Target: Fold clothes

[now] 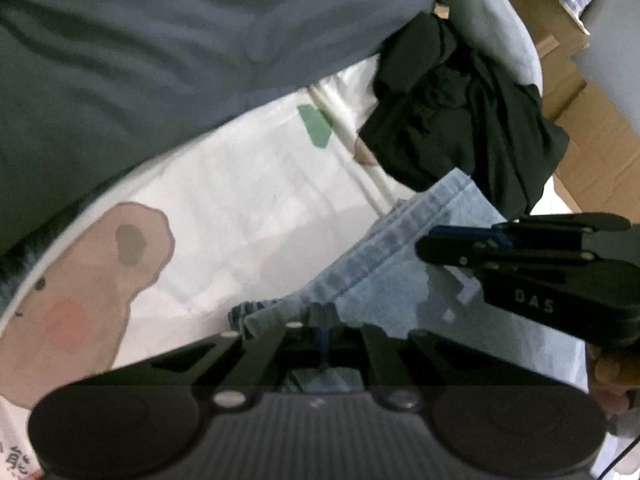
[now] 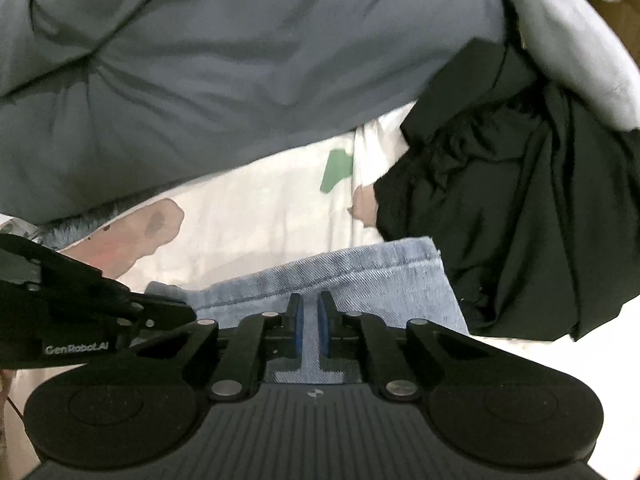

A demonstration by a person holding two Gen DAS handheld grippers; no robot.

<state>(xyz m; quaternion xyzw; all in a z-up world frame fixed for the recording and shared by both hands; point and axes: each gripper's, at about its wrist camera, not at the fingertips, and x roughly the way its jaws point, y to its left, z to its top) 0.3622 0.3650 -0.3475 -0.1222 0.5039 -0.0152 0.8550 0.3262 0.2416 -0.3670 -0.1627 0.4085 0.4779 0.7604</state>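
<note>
1. White bedding [image 1: 248, 200] printed with a brown cartoon bear [image 1: 84, 292] and a green patch [image 1: 316, 124] covers the bed and carries everything else.
2. Across the far side, from the left, lies a bulky grey-blue duvet [image 1: 160, 48], its lower edge resting on the white bedding.
3. Toward the middle, the light-blue jeans [image 2: 352, 276] lie flat on the bedding, hem and stitched seam pointing away from the cameras.
4. The left gripper [image 1: 324, 320] sits at the near edge of the jeans with its fingers drawn almost together around a bunched fold of denim — it appears to be pinching the fabric, though the contact itself is blurred.
5. The right gripper [image 2: 311, 320] is over the jeans just to the right of it; its blue-padded fingers [image 2: 298, 326] stand a narrow gap apart with denim showing between them, and whether they actually clamp the cloth cannot be told.
6. Right of the jeans, touching their far corner, is a crumpled black garment [image 2: 520, 220] in a heap.
7. Behind that heap rises a pale grey cushion [image 2: 576, 48], and at the far right of the left wrist view — beyond the bed — stand brown cardboard boxes [image 1: 588, 136].
</note>
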